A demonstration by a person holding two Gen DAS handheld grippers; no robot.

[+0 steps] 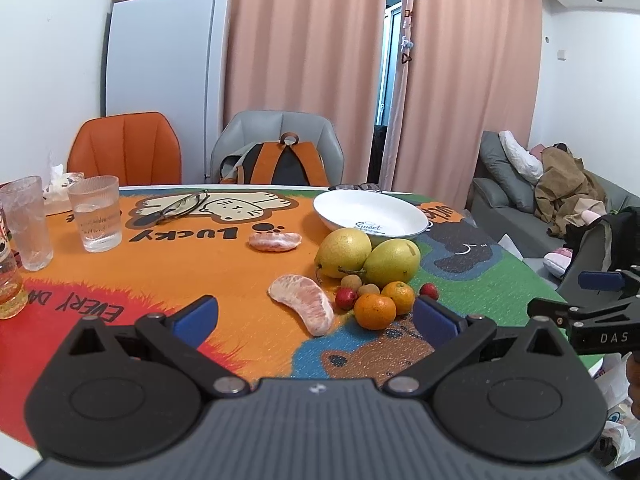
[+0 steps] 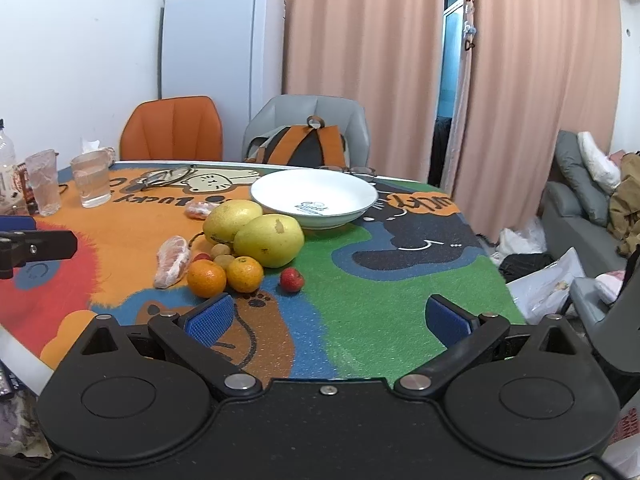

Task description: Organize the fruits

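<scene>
- Both the left gripper (image 1: 316,316) and right gripper (image 2: 328,316) hover with jaws spread, empty.
- Fruits sit just before the white bowl (image 2: 316,196).
- The peeled pomelo segment (image 1: 302,309) looks soft; pinch its middle gently.

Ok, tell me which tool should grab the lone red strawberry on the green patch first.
Probably the right tool. The small red strawberry lies just ahead of its open blue pads, with bare mat between. The left tool faces the peeled pomelo wedge and round oranges instead.
</scene>
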